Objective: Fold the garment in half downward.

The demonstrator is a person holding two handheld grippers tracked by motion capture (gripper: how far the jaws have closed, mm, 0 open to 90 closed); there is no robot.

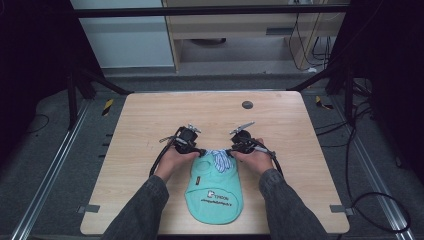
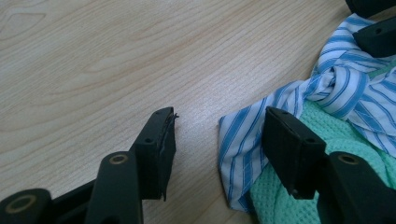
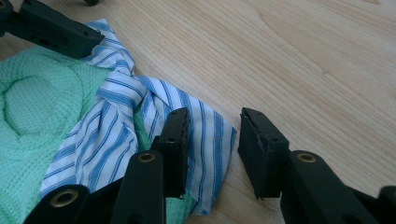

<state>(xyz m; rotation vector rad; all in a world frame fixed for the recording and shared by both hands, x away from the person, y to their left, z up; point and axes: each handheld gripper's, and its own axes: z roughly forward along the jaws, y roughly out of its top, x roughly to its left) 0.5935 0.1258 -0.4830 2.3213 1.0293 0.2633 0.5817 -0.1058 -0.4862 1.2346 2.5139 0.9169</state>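
A mint-green waffle-knit garment (image 1: 214,192) lies flat on the near middle of the light wooden desk (image 1: 150,125), with white lettering near its lower hem. At its top end sits a blue-and-white striped cloth (image 1: 218,159), twisted into a knot between the two grippers.

The left gripper (image 1: 192,145) is held at the garment's top left corner. In the left gripper view its fingers (image 2: 159,144) stand well apart, gripping nothing; one rests over bare wood, the other sits over the edge of the striped cloth (image 2: 243,135) where it meets the green knit (image 2: 336,130). Whether that finger touches the cloth cannot be told.

The right gripper (image 1: 239,146) is at the top right corner, the person's hand (image 1: 257,160) wrapped around it. In the right gripper view its fingers (image 3: 264,149) are also spread, holding nothing; a corner of the striped cloth (image 3: 205,126) lies in the gap between them, one finger over the cloth and the other over bare desk. The other gripper's black finger shows at the upper left of that view, lying on the green garment (image 3: 32,102).

A small dark round disc (image 1: 247,105) sits on the far part of the desk.
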